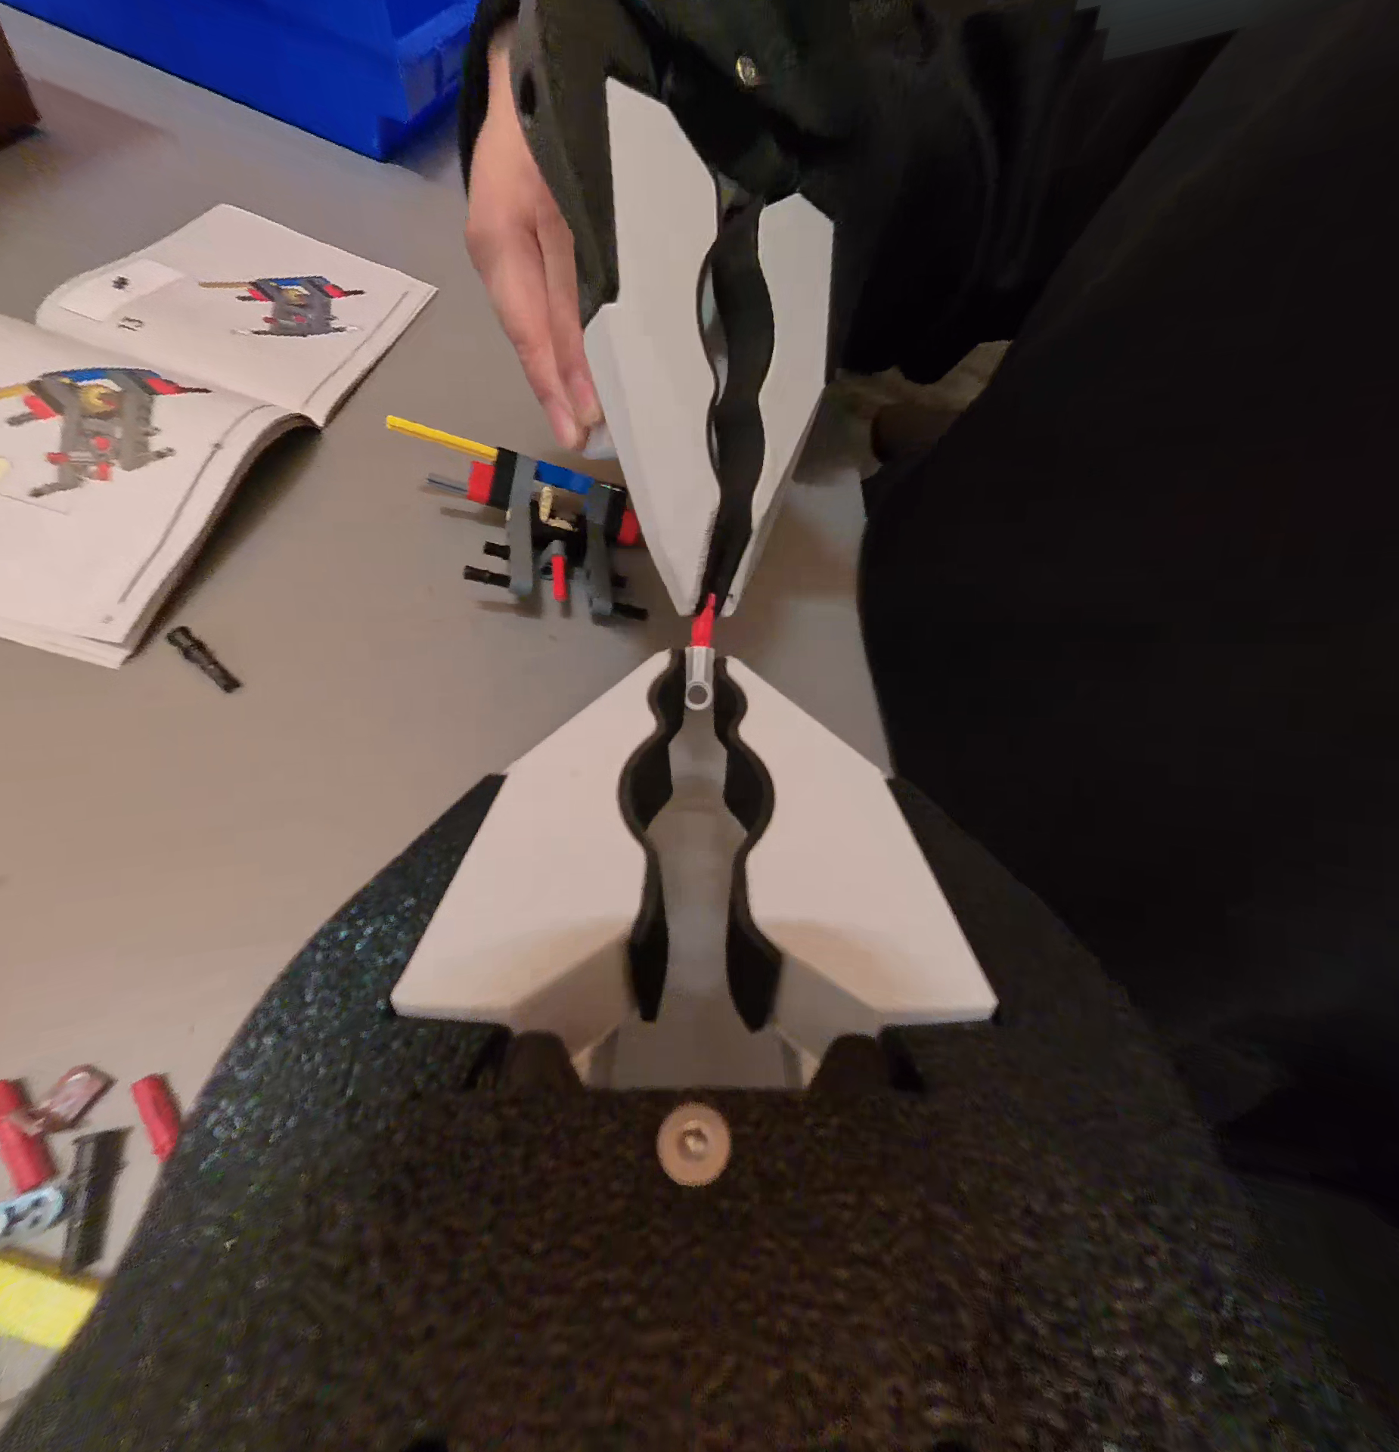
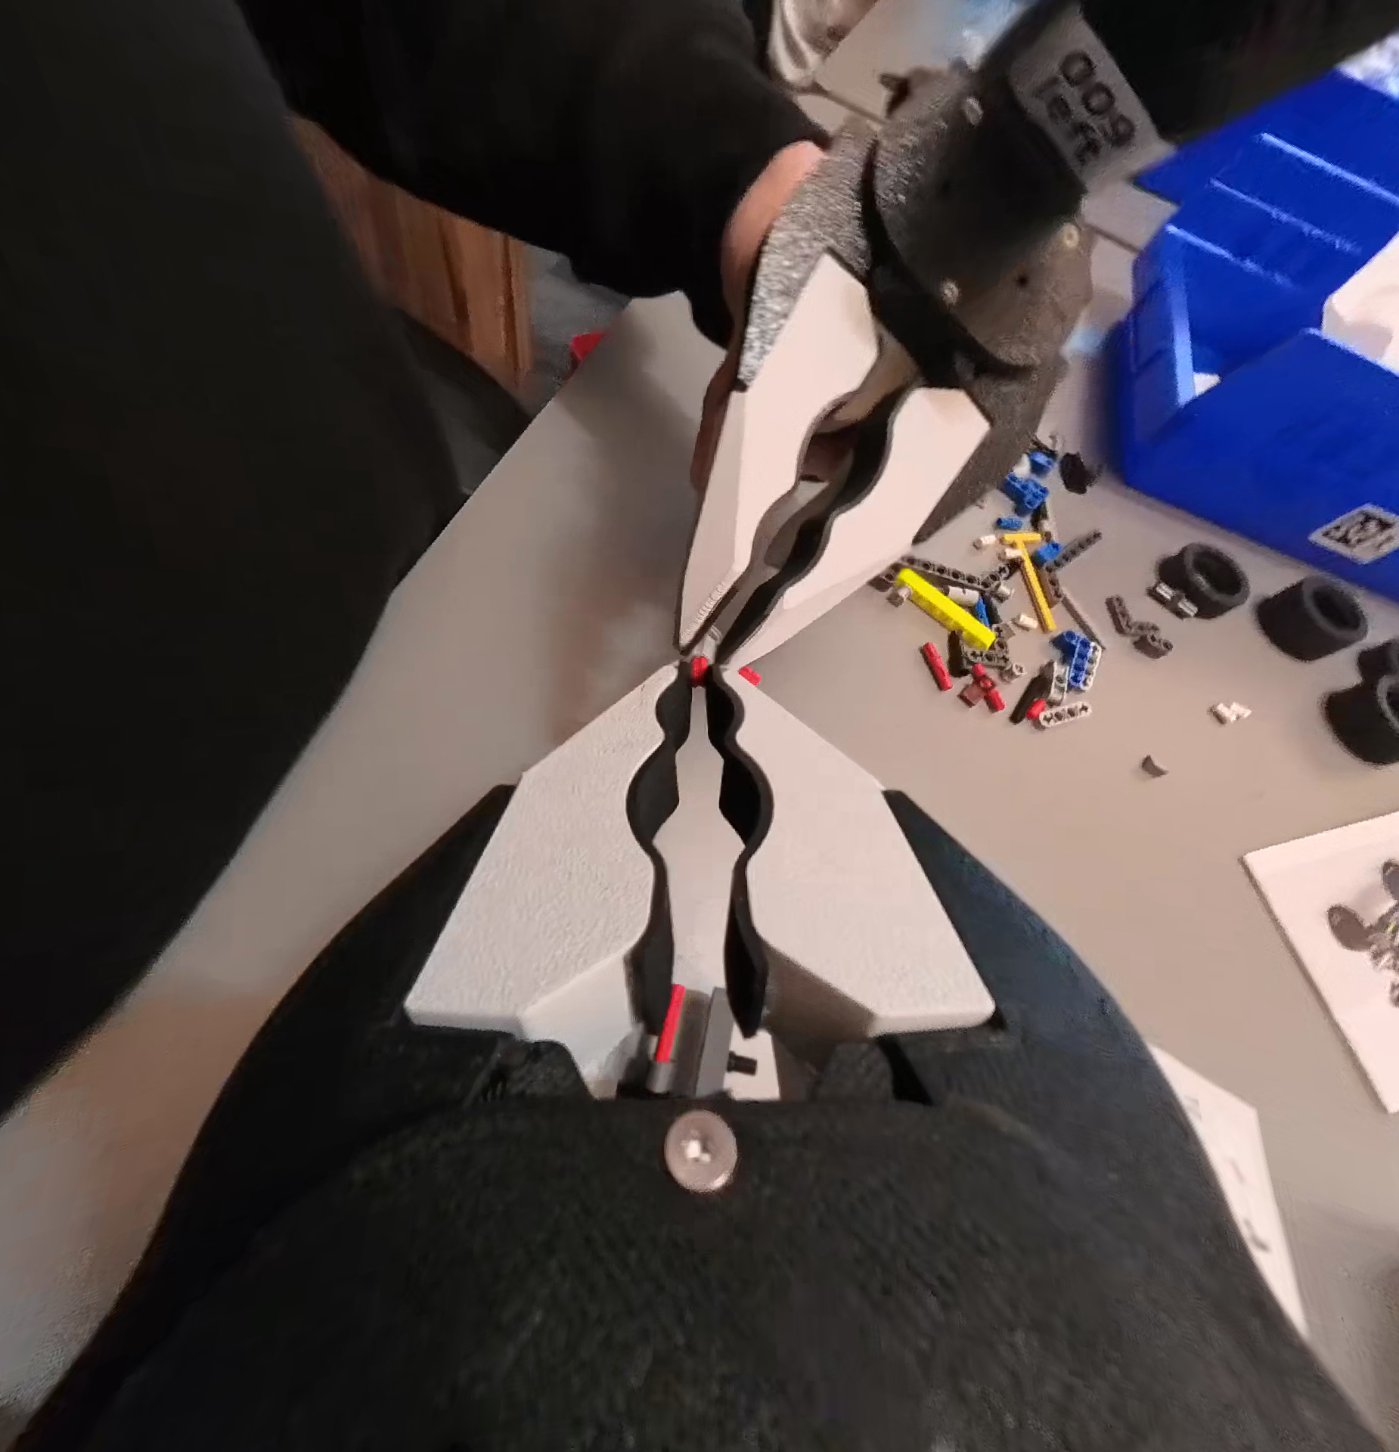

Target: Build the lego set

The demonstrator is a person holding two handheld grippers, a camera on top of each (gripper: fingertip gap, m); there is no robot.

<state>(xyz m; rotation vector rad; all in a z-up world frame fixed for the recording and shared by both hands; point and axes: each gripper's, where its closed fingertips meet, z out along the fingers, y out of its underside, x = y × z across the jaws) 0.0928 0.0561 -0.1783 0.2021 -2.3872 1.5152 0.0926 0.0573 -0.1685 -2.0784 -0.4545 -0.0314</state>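
Note:
My left gripper [image 1: 698,674] is shut on a small light grey connector [image 1: 698,680]. My right gripper [image 1: 708,606] comes in from above, tip to tip with it, shut on a red pin [image 1: 703,626] whose end meets the connector's top. In the right wrist view my right gripper [image 2: 699,674] holds the red pin [image 2: 698,669] and the left gripper [image 2: 700,638] meets it from above. The partly built model [image 1: 551,525], grey, red, blue and black with a yellow axle, lies on the table behind the grippers.
An open instruction booklet [image 1: 154,424] lies at left, a loose black pin [image 1: 203,658] beside it. Loose parts [image 2: 1003,621] and black tyres [image 2: 1309,621] lie at right, by blue bins [image 2: 1270,353]. More parts [image 1: 60,1171] sit at lower left. A person's hand [image 1: 531,298] holds the right gripper.

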